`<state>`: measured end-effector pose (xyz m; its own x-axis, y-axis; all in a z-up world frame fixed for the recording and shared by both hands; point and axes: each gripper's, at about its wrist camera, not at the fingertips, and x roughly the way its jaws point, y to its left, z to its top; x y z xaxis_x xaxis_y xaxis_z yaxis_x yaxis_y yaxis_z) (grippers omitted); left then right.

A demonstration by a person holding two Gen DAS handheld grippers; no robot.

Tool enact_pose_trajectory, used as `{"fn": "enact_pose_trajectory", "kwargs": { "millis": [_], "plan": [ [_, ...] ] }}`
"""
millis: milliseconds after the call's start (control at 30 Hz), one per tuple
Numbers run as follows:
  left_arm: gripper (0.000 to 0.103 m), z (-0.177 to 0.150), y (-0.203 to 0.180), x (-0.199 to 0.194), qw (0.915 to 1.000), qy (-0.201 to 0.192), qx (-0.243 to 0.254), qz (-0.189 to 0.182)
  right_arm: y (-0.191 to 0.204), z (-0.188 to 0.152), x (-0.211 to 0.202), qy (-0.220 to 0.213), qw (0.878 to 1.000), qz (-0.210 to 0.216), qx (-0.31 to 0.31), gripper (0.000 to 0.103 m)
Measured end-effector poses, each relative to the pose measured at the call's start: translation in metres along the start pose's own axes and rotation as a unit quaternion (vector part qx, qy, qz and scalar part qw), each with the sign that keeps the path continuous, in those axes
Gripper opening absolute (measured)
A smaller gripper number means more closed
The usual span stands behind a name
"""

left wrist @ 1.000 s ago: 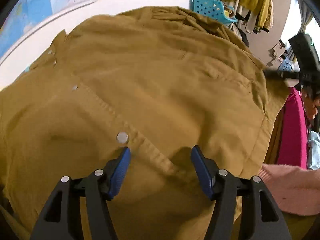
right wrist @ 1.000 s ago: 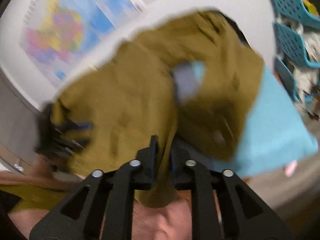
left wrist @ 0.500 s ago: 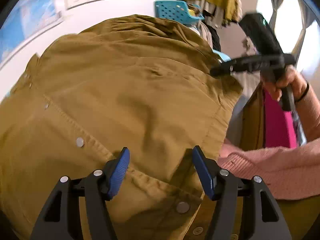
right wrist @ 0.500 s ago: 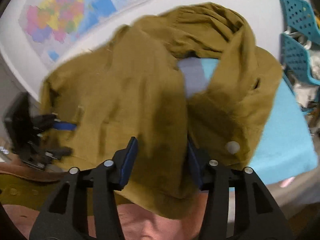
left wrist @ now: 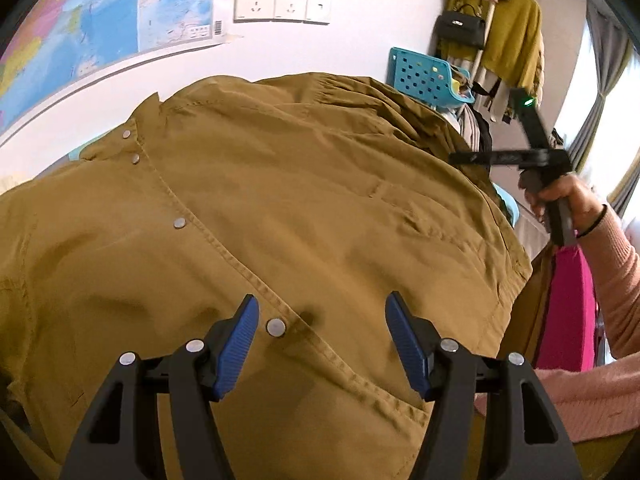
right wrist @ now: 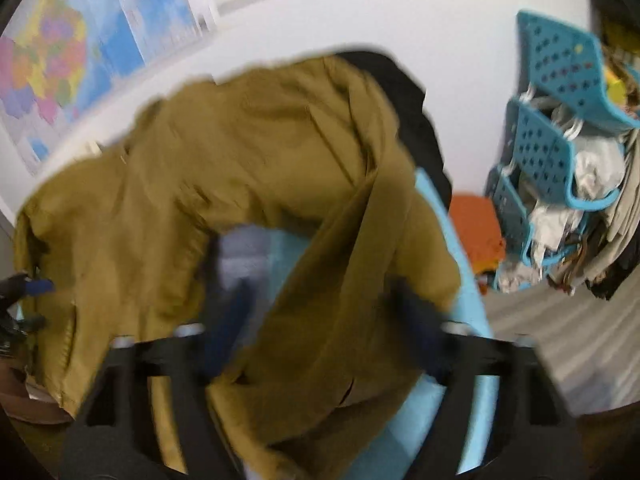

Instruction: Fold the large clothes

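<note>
- Left gripper (left wrist: 322, 334) with the blue ribbed pads is spread wide, holding nothing, hovering right over the snap-button placket of the big mustard-brown cotton jacket (left wrist: 280, 208). One silver snap (left wrist: 275, 327) sits just inside its left finger.
- Right gripper (right wrist: 320, 332) is blurry in its own view, but its fingers read as apart with jacket fabric lying loose between them, not pinched. From the left view it's off past the jacket's right edge, in the hand with the pink knit sleeve (left wrist: 616, 280).
- The jacket lies spread front-up over a light blue table surface (right wrist: 460, 240), one sleeve (right wrist: 360, 248) flopped diagonally across the body on the right side.
- My take on doing this step well: nothing's gripped, so it's a re-grab moment. I'd pinch the hem or placket edge with the left, the sleeve or side seam with the right, both through a single layer, then lift together so the fold lands flat. Grabbing mid-panel would probably just bunch it.
- Watch the snaps, the pads could slip off them.
- Containers: a stack of turquoise perforated plastic baskets (right wrist: 540, 152) stands right of the table, stuffed with pale crumpled cloth or bags; can't tell exactly what.
- An orange cloth (right wrist: 476, 232) sits just beside the lowest basket.
</note>
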<state>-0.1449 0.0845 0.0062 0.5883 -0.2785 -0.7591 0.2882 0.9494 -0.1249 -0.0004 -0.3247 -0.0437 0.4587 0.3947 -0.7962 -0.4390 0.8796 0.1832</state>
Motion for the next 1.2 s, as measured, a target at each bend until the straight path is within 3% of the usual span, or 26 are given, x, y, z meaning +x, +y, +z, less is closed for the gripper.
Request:
{"fn": "enact_pose_trajectory", "kwargs": {
  "millis": [67, 133, 200, 300, 500, 633, 833, 900, 1100, 1200],
  "plan": [
    [0.063, 0.001, 0.001, 0.003, 1.0, 0.002, -0.001, 0.001, 0.0, 0.001, 0.001, 0.009, 1.0, -0.002, -0.02, 0.021],
    [0.063, 0.002, 0.006, 0.003, 1.0, 0.004, -0.005, 0.005, 0.003, 0.009, -0.016, -0.005, 1.0, 0.016, -0.026, 0.013],
    [0.069, 0.005, 0.013, 0.002, 0.9999, 0.004, -0.011, 0.01, 0.003, 0.023, -0.041, -0.029, 0.998, 0.048, -0.018, 0.01],
    [0.071, 0.014, 0.026, -0.008, 0.9997, -0.013, -0.012, 0.017, 0.008, 0.055, -0.091, -0.072, 0.991, 0.109, -0.016, 0.01],
    [0.072, 0.036, 0.053, -0.038, 0.9977, -0.059, -0.02, 0.024, 0.084, 0.109, -0.153, -0.105, 0.967, 0.211, -0.099, 0.01],
    [0.074, 0.042, 0.071, -0.062, 0.9954, -0.089, -0.033, 0.011, 0.167, 0.124, -0.128, -0.065, 0.948, 0.262, -0.167, 0.01],
    [0.076, 0.028, 0.09, -0.089, 0.9895, -0.118, -0.056, -0.062, 0.258, 0.124, -0.047, 0.008, 0.924, 0.325, -0.199, 0.011],
    [0.088, 0.022, 0.093, -0.089, 0.9877, -0.118, -0.06, -0.084, 0.274, 0.125, -0.022, 0.028, 0.922, 0.334, -0.195, 0.011],
    [0.088, 0.025, 0.098, -0.05, 0.991, -0.07, -0.067, -0.092, 0.303, 0.123, 0.04, 0.073, 0.922, 0.34, -0.169, 0.013],
    [0.088, 0.03, 0.101, -0.018, 0.9942, -0.026, -0.071, -0.076, 0.314, 0.12, 0.073, 0.095, 0.928, 0.328, -0.148, 0.032]
  ]
}}
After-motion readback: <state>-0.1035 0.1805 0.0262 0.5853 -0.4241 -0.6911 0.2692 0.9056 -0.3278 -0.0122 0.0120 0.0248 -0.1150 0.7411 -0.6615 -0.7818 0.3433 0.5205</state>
